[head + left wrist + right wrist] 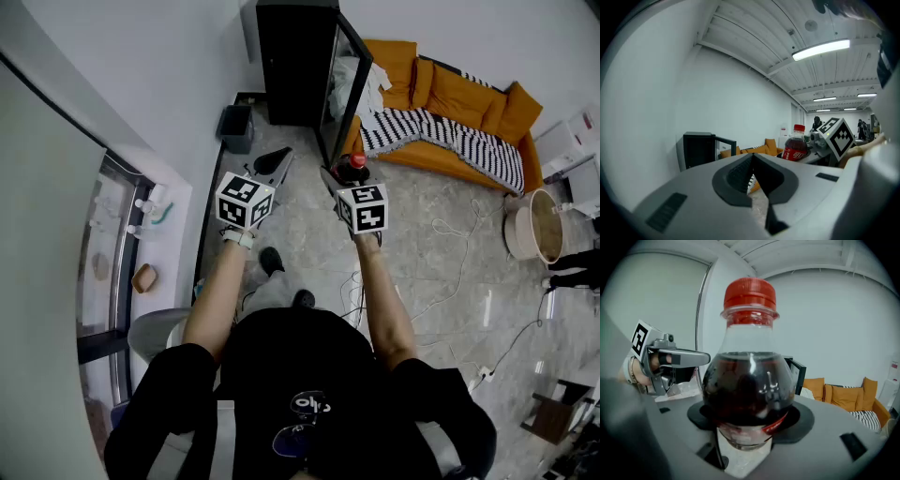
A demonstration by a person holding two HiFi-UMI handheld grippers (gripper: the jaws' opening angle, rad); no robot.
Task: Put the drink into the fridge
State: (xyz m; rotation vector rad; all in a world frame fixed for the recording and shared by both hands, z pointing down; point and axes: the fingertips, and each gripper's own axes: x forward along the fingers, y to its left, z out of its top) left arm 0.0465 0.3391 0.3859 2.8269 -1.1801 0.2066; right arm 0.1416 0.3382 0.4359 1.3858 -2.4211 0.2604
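Both arms reach forward side by side, pointing slightly down. My right gripper (347, 178) clamps the red-capped clear plastic cola bottle (750, 380) upright. My left gripper (752, 157): jaws together, empty. Far ahead stands the black fridge (292, 66), door open.

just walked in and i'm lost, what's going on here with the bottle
A person holds a tool in each hand. The right tool is clamped on a red-capped cola bottle, held upright; the left tool is shut and empty. The black fridge stands ahead with its door open, and the bottle is not inside yet.
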